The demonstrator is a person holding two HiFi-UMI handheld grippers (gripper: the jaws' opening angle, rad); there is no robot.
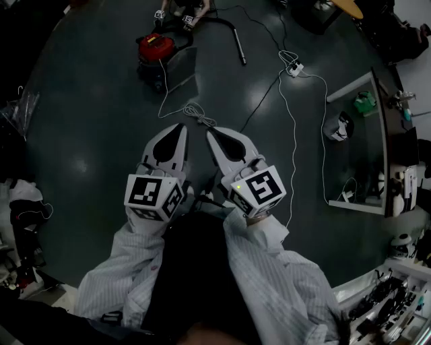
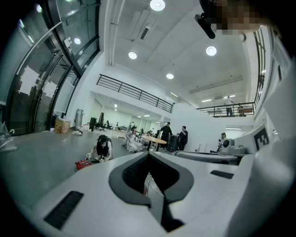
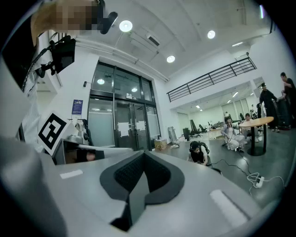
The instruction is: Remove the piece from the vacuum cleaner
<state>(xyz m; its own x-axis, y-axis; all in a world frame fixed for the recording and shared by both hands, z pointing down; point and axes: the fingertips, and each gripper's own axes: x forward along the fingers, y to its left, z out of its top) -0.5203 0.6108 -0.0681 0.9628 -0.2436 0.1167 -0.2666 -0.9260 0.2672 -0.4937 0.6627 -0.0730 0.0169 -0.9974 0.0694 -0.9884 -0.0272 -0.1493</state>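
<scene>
The red vacuum cleaner point(image 1: 156, 48) stands on the dark floor far ahead, at the upper left of the head view. Its black hose and tube point(image 1: 237, 40) lie to its right. My left gripper point(image 1: 180, 128) and right gripper point(image 1: 210, 133) are held side by side close to my body, well short of the vacuum. Both are shut with nothing between the jaws. In the left gripper view the shut gripper point(image 2: 149, 155) points towards the small red vacuum point(image 2: 83, 163) and a person crouching point(image 2: 102, 148) behind it. The right gripper point(image 3: 144, 152) also shows shut.
Another person's marked grippers point(image 1: 174, 15) are at the vacuum. A white cable point(image 1: 196, 116) lies coiled on the floor ahead of me, and a power strip point(image 1: 294, 67) lies further right. A desk with a green item point(image 1: 357, 145) stands at the right. People sit round a table point(image 3: 255, 122) in the distance.
</scene>
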